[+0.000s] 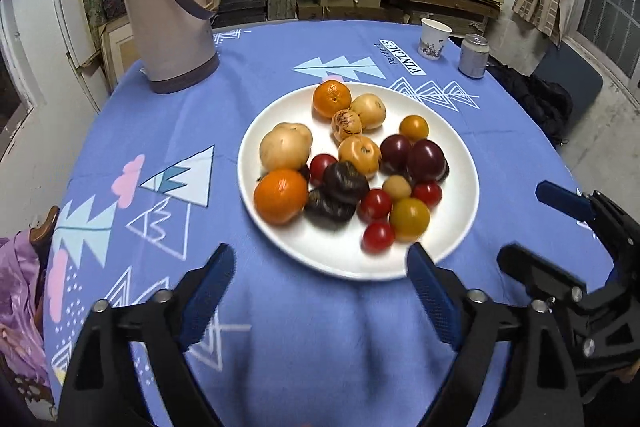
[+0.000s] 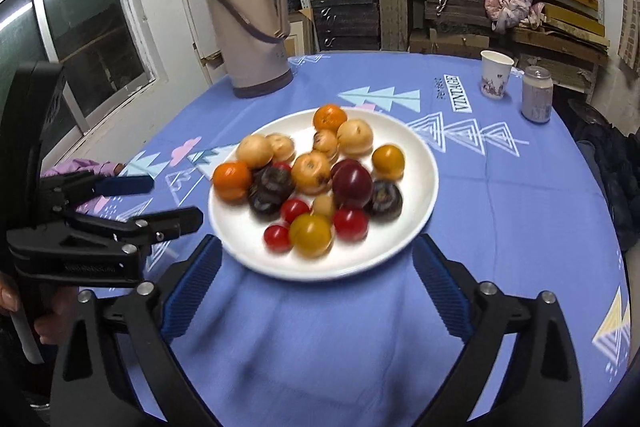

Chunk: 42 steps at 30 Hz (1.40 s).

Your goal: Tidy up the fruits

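A white plate (image 1: 460, 163) (image 2: 420, 163) sits mid-table on a blue cloth, heaped with mixed fruit: oranges (image 1: 281, 195), pale pears (image 1: 285, 146), dark plums (image 1: 426, 159), red cherry tomatoes (image 1: 377, 236), yellow ones (image 1: 409, 218) and dark wrinkled fruit (image 1: 345, 182). My left gripper (image 1: 320, 267) is open and empty, just short of the plate's near rim. My right gripper (image 2: 317, 258) is open and empty, its fingers either side of the near rim. Each gripper shows in the other's view: the right one (image 1: 536, 223), the left one (image 2: 176, 201).
A tall beige thermos (image 1: 168, 3) (image 2: 252, 27) stands at the table's far left. A paper cup (image 1: 434, 39) (image 2: 494, 75) and a drinks can (image 1: 473, 55) (image 2: 537, 99) stand at the far right. Shelves of boxes are behind. Purple cloth (image 1: 20, 307) lies at the left edge.
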Available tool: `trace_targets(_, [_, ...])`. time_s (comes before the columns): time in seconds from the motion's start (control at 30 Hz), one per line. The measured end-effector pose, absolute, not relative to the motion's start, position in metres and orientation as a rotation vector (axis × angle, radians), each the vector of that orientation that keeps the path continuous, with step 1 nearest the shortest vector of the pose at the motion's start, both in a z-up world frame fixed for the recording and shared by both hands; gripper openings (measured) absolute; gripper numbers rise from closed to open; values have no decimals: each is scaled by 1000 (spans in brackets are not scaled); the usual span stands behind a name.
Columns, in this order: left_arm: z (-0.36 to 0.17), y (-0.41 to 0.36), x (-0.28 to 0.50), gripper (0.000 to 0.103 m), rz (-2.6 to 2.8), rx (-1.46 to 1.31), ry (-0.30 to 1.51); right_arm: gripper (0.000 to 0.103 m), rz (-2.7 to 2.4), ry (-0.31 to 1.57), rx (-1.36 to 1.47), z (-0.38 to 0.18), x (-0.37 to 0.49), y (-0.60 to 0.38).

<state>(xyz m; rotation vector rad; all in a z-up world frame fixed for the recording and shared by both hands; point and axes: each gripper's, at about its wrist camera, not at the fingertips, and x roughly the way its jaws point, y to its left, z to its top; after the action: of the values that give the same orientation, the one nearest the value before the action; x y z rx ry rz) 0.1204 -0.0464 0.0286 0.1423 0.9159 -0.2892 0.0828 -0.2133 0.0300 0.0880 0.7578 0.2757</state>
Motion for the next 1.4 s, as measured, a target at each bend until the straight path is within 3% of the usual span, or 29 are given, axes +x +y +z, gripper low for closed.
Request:
trace_targets(0.37, [40, -31, 87, 99, -265, 122, 886, 95, 278, 753, 60, 33, 45, -199])
trace_targets(1.4, [30, -24, 72, 99, -167, 91, 929, 98, 215, 792, 40, 24, 44, -200])
